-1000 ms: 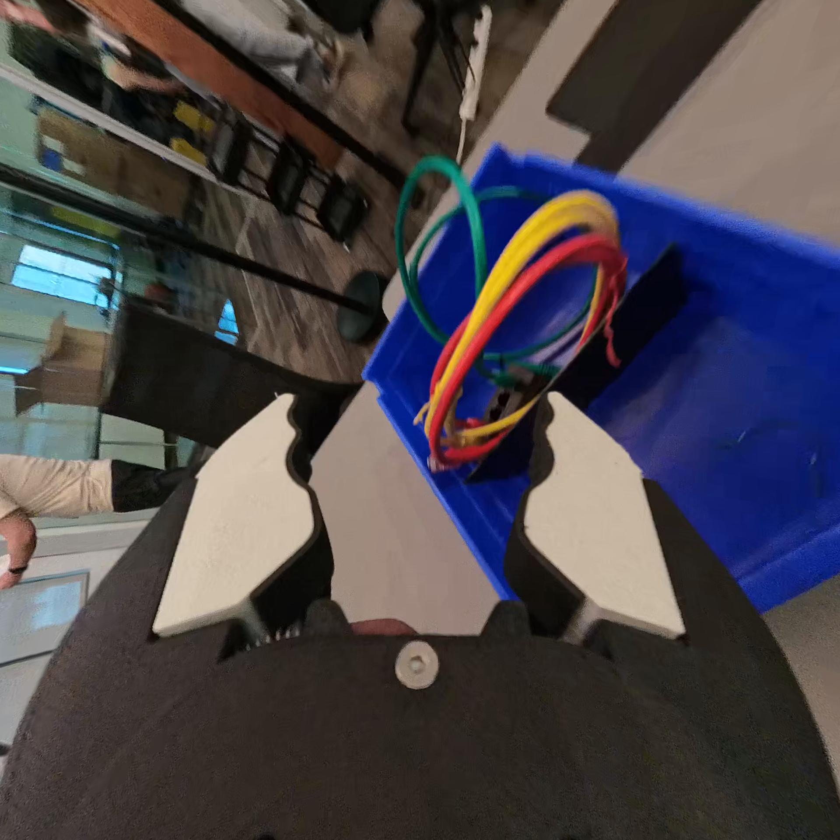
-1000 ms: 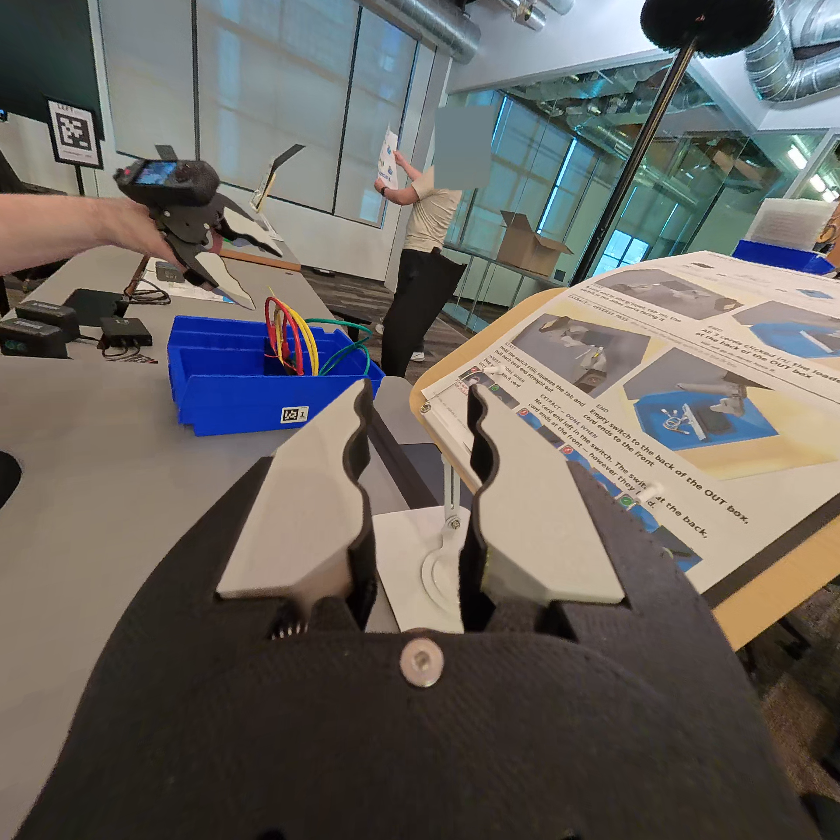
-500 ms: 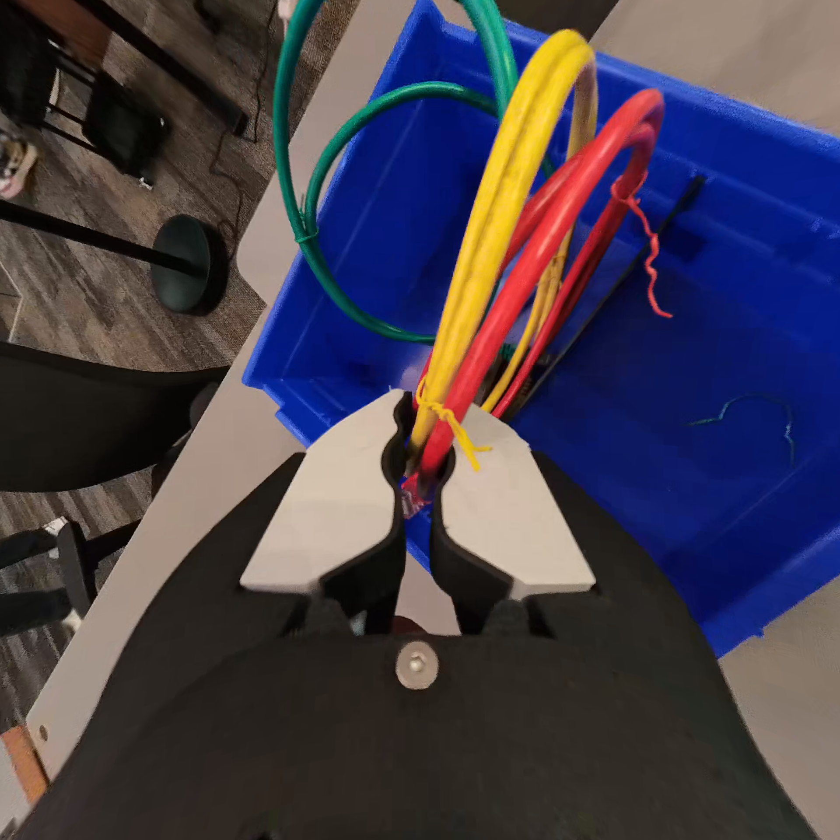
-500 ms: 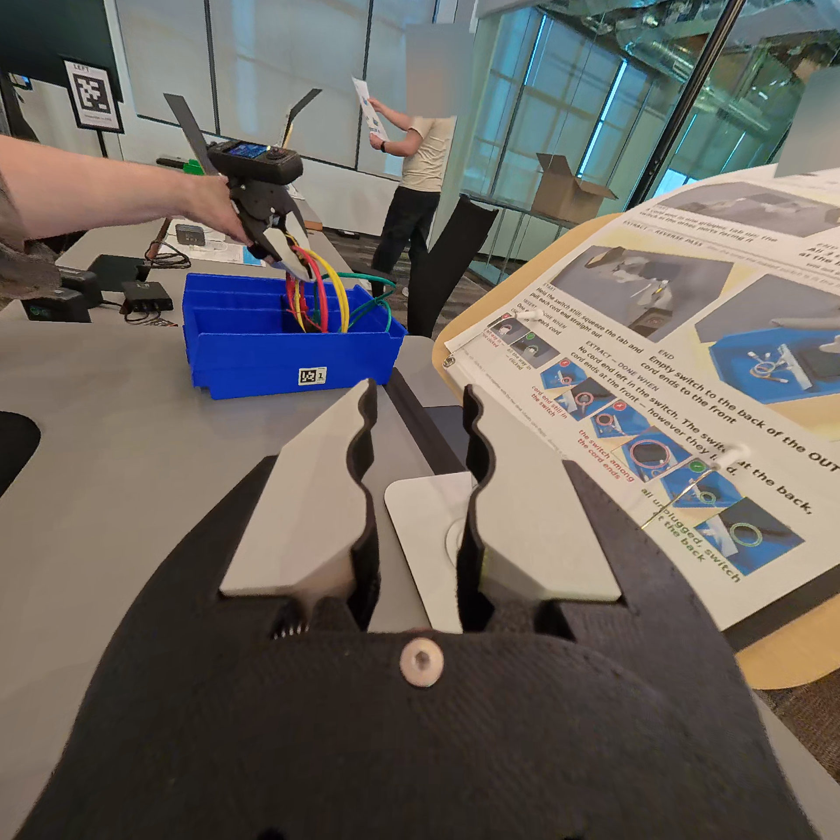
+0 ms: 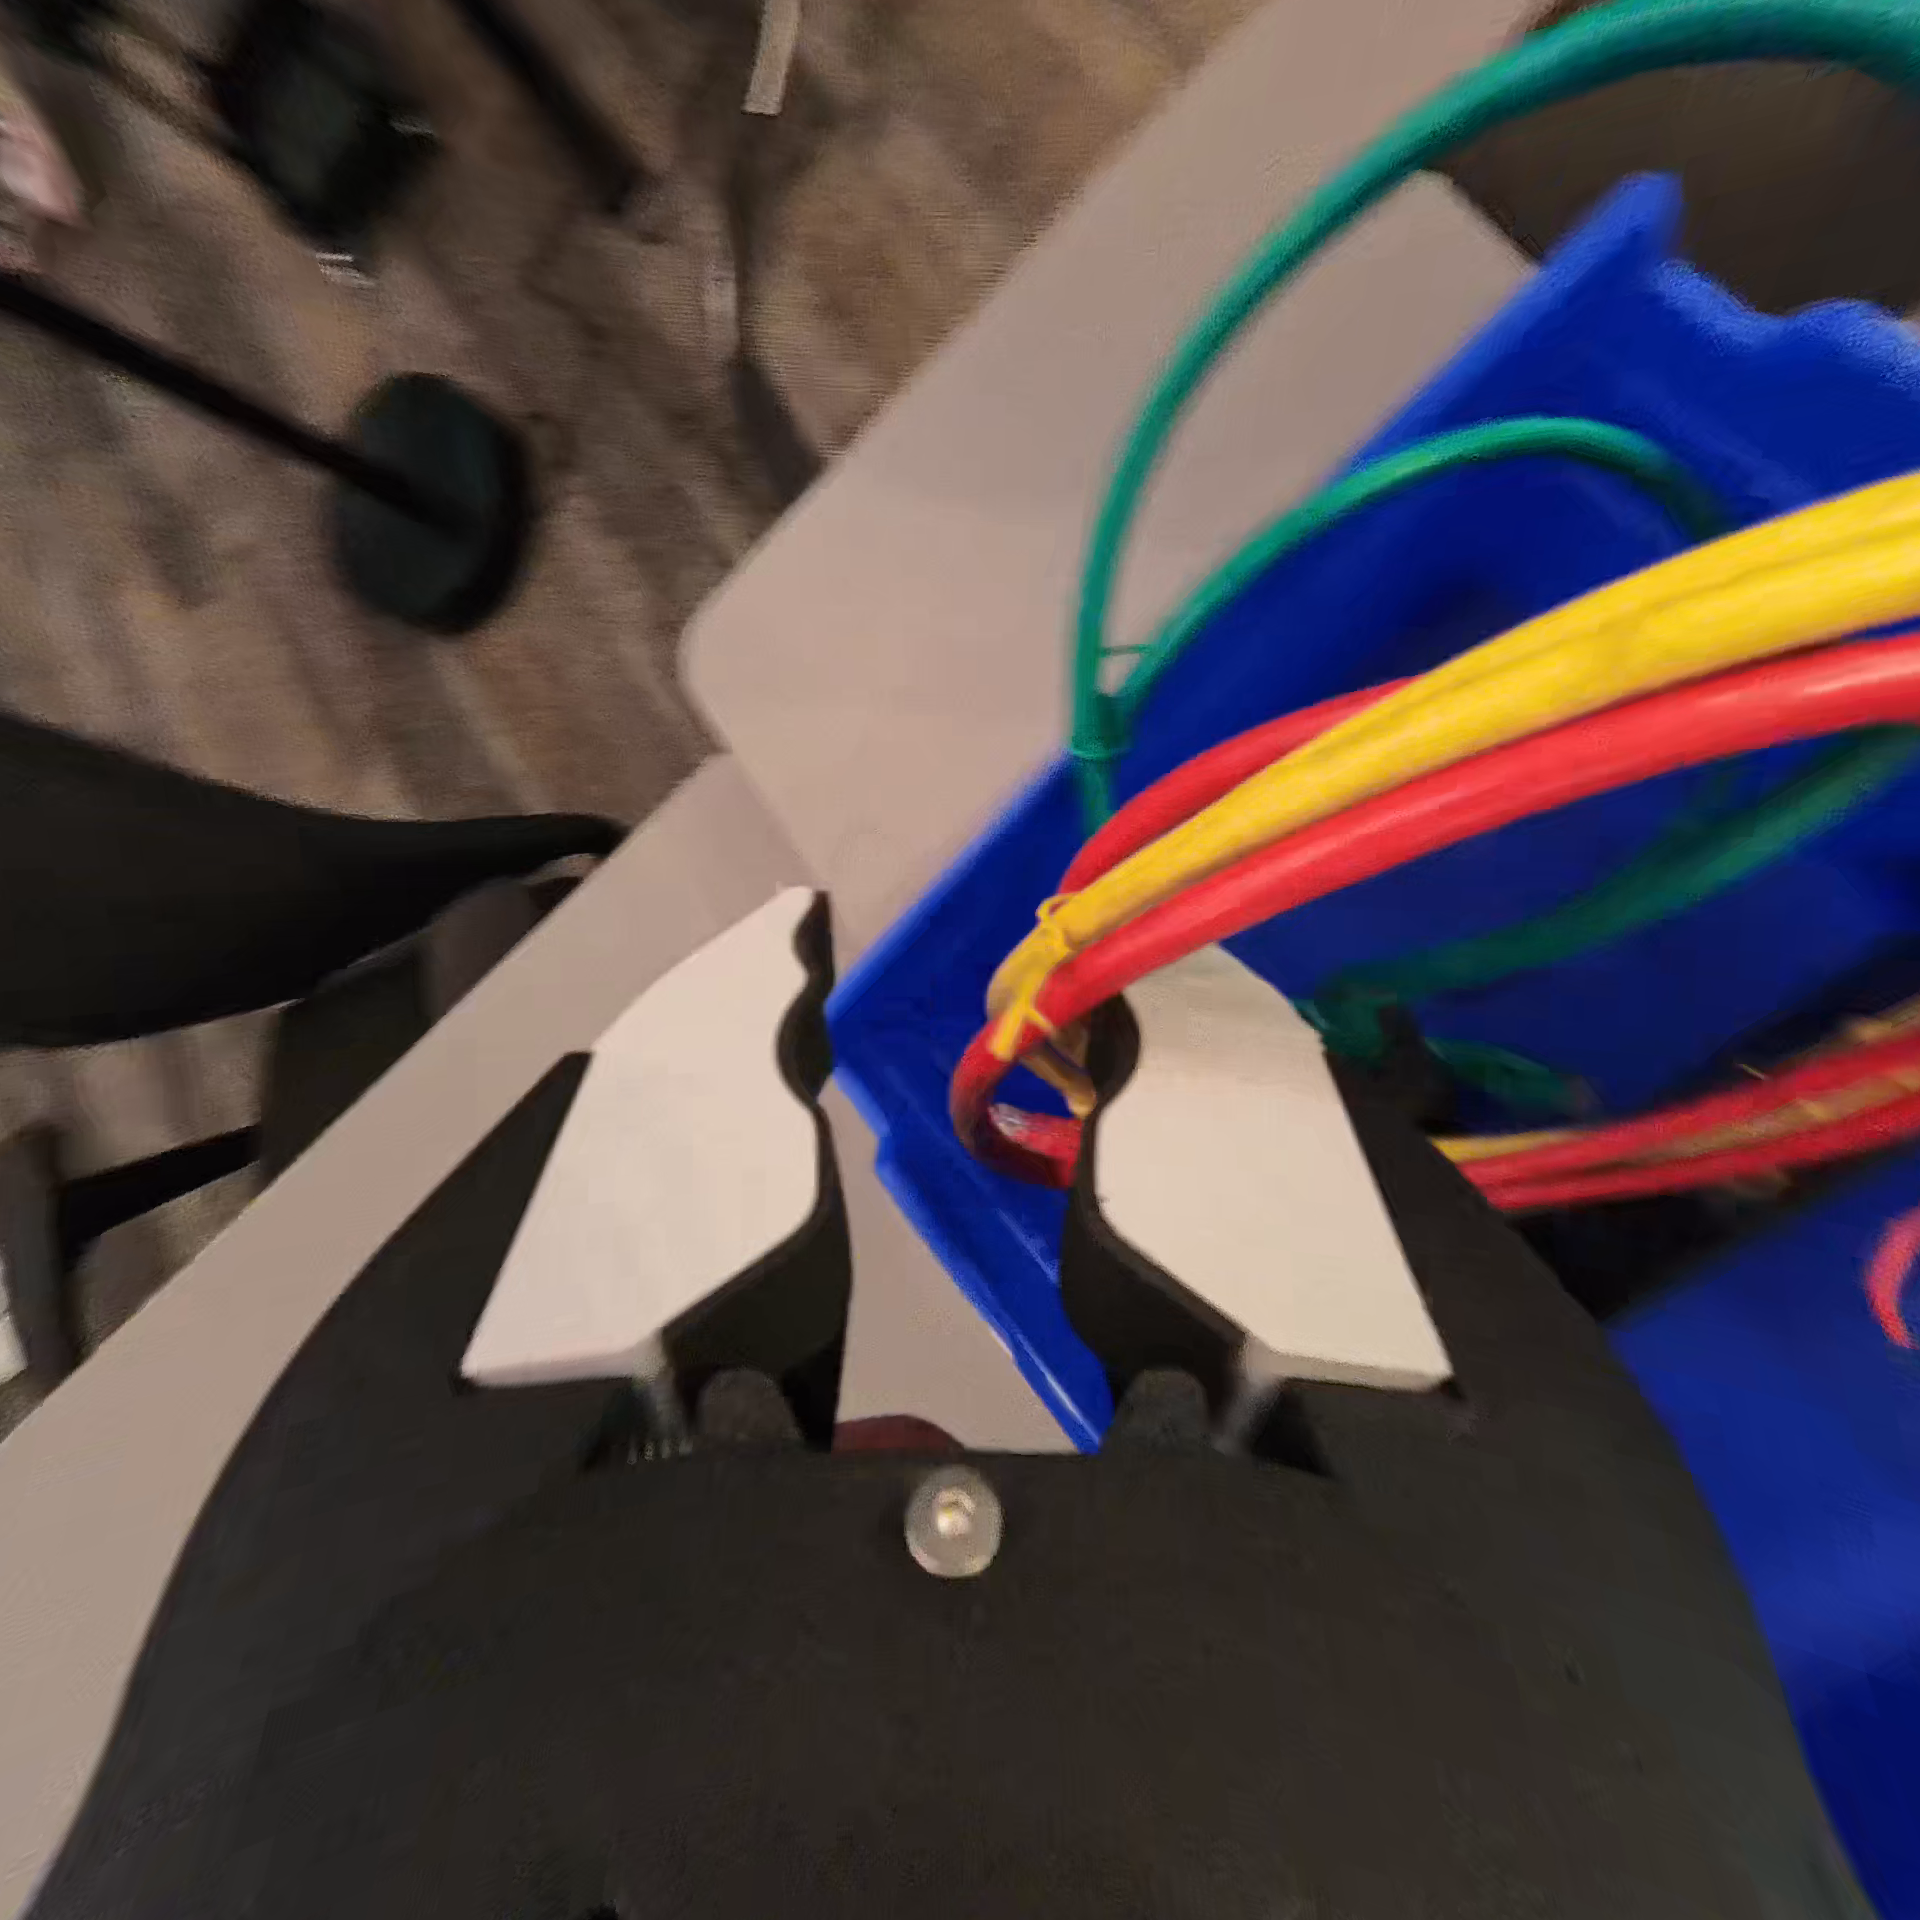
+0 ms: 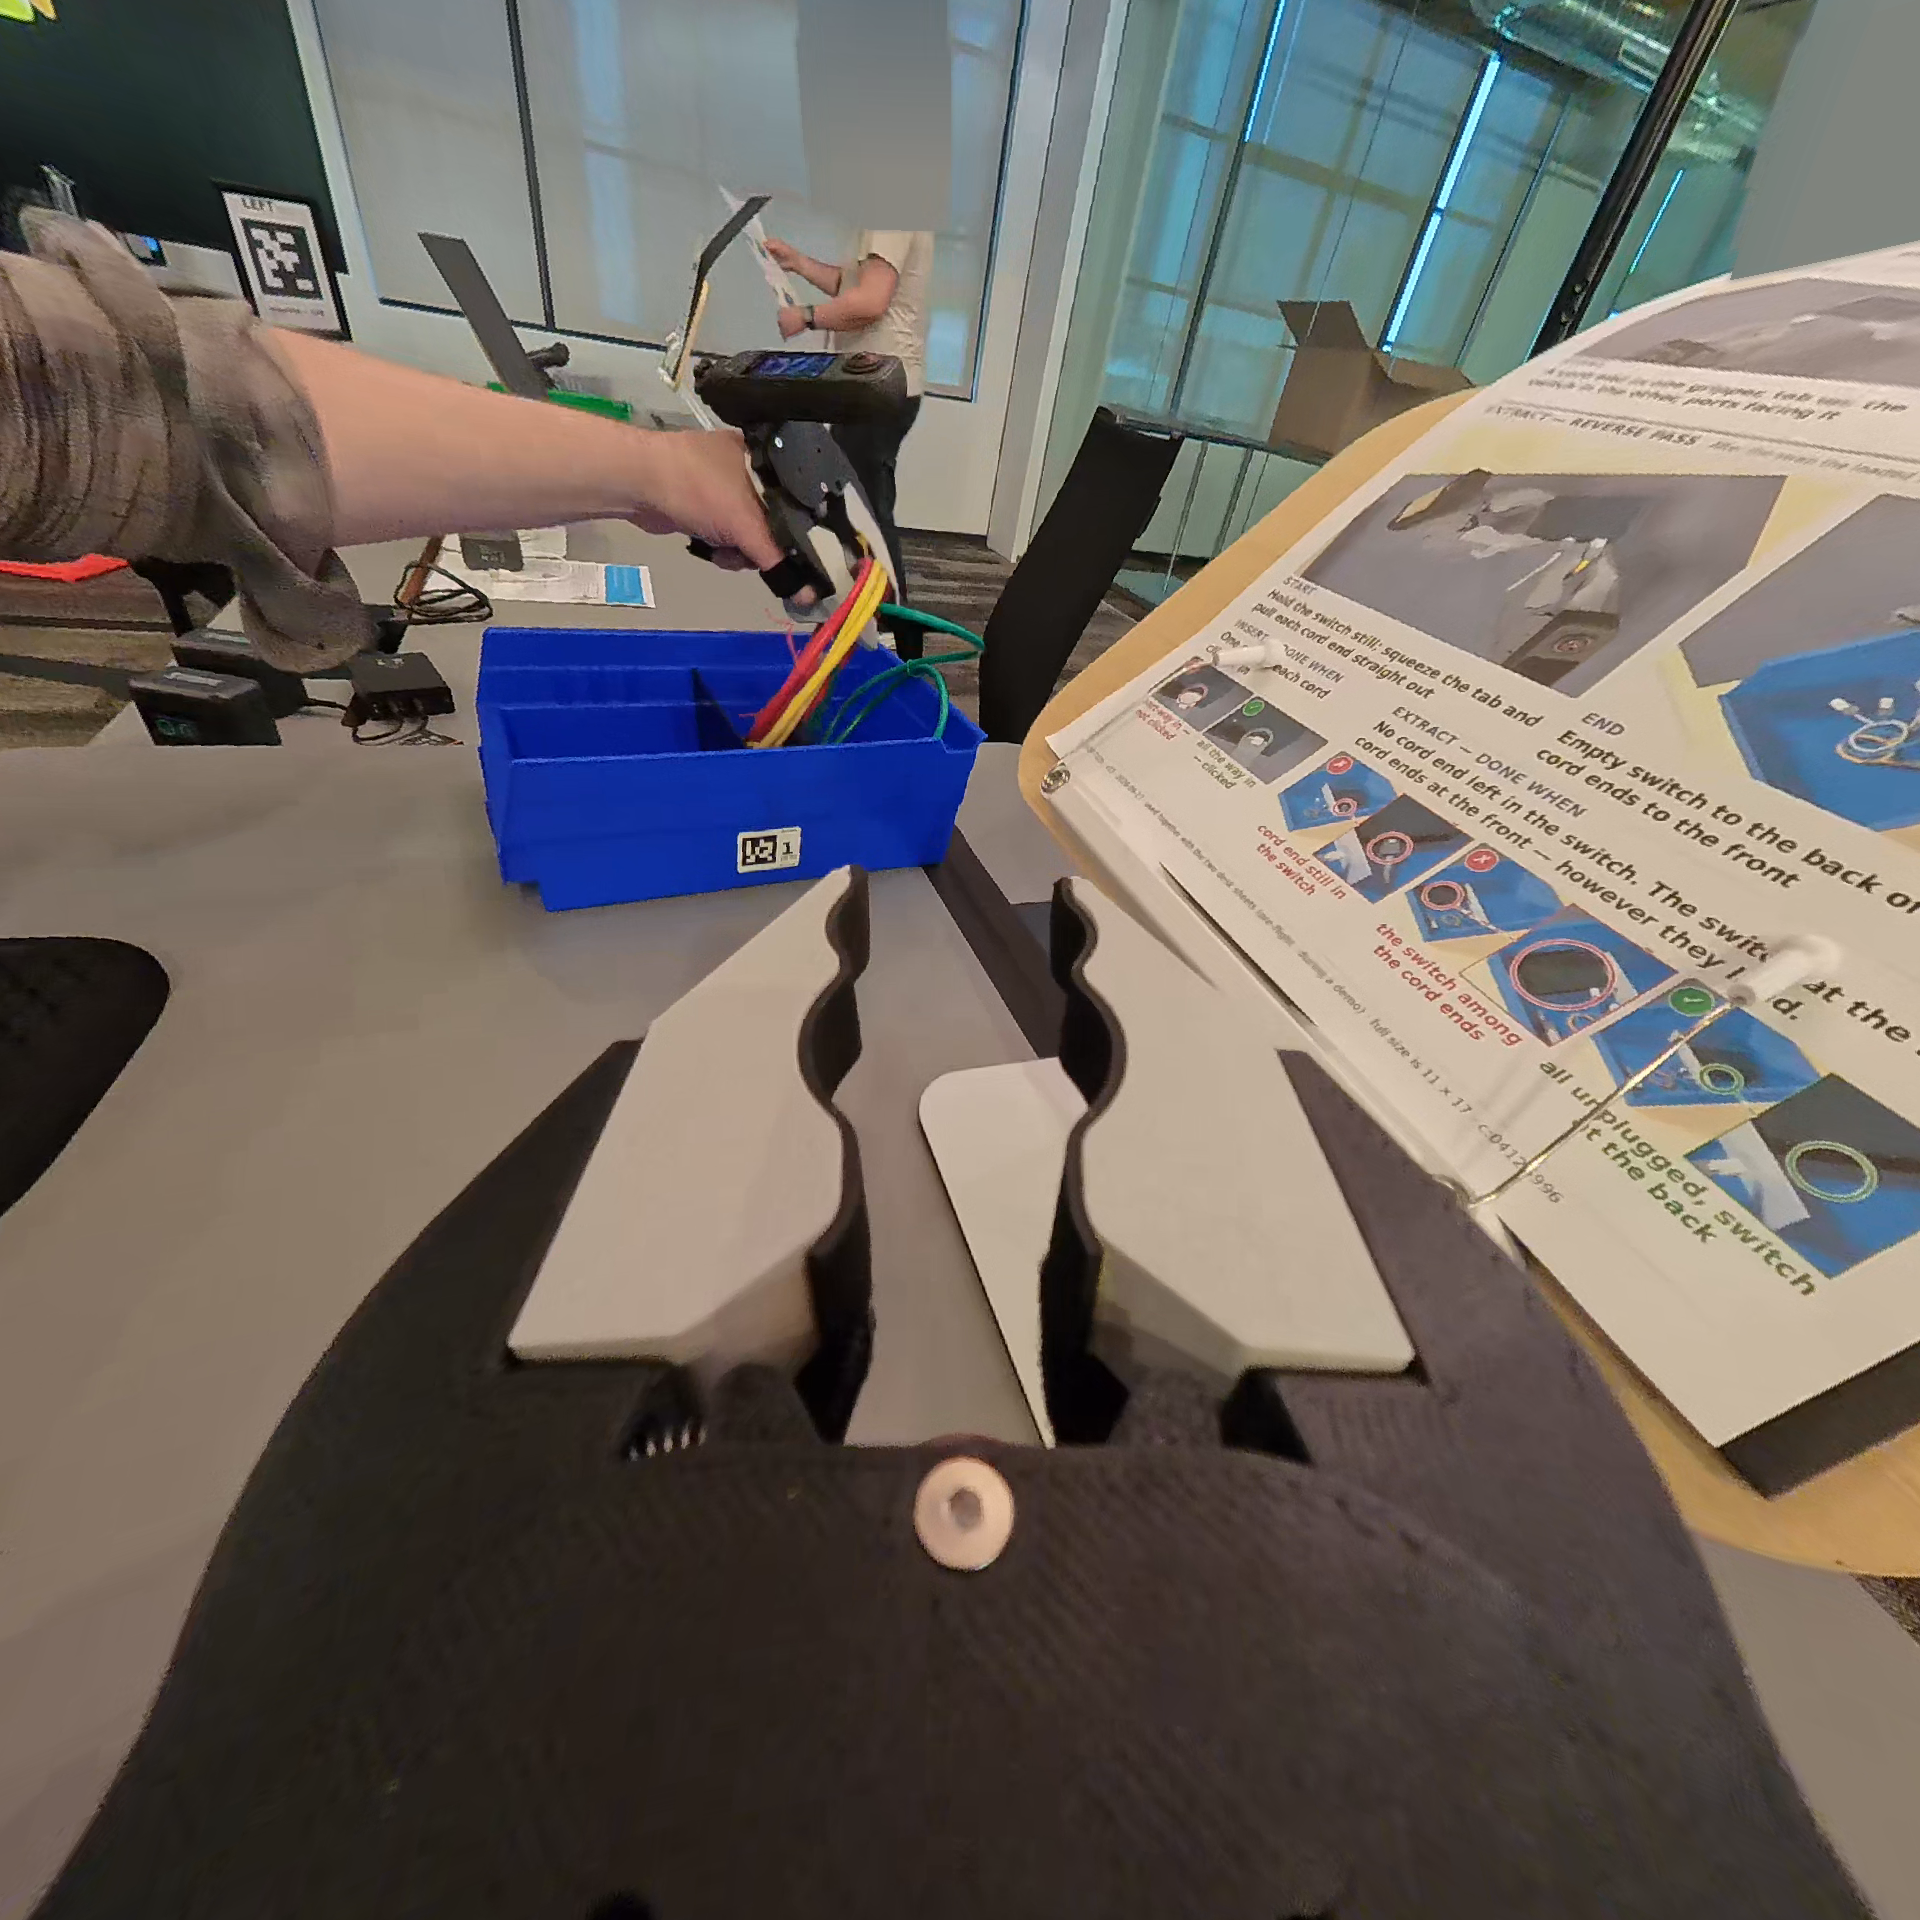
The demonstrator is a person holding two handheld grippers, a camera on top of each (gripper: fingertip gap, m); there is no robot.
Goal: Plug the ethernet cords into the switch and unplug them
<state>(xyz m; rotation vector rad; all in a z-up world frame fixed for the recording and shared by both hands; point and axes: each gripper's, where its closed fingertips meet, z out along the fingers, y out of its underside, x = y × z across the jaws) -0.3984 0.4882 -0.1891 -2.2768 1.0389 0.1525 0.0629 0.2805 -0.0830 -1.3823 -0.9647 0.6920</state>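
Observation:
A blue bin (image 6: 675, 821) stands on the grey table and holds looped red (image 5: 1455, 790), yellow (image 5: 1558, 634) and green (image 5: 1195, 395) ethernet cords. A black switch (image 6: 717, 722) stands inside it. My left gripper (image 5: 966, 966) is open at the bin's near corner. The red and yellow cords bend against its right finger (image 5: 1226, 1164) and nothing is clamped. In the right wrist view the left gripper (image 6: 852, 551) hangs over the bin (image 6: 675, 821) with the cords (image 6: 821, 665) rising to its tips. My right gripper (image 6: 961, 894) is open and empty, low over the table, well short of the bin.
A slanted board with an instruction sheet (image 6: 1558, 831) stands right of the right gripper, on a white base plate (image 6: 987, 1164). Black devices (image 6: 208, 707) lie left of the bin. The table corner (image 5: 883, 520) and a floor stand base (image 5: 426, 499) lie beyond. A person (image 6: 883, 301) stands far back. Left tips to right tips: about 50 centimeters. The white base plate (image 6: 987, 1164) is about 25 centimeters from my right fingertips and 40 centimeters from my left.
My left gripper closed on the red and yellow cords half a second ago and has now opened, with the cords swung to its right finger. The right gripper's view has shifted slightly.

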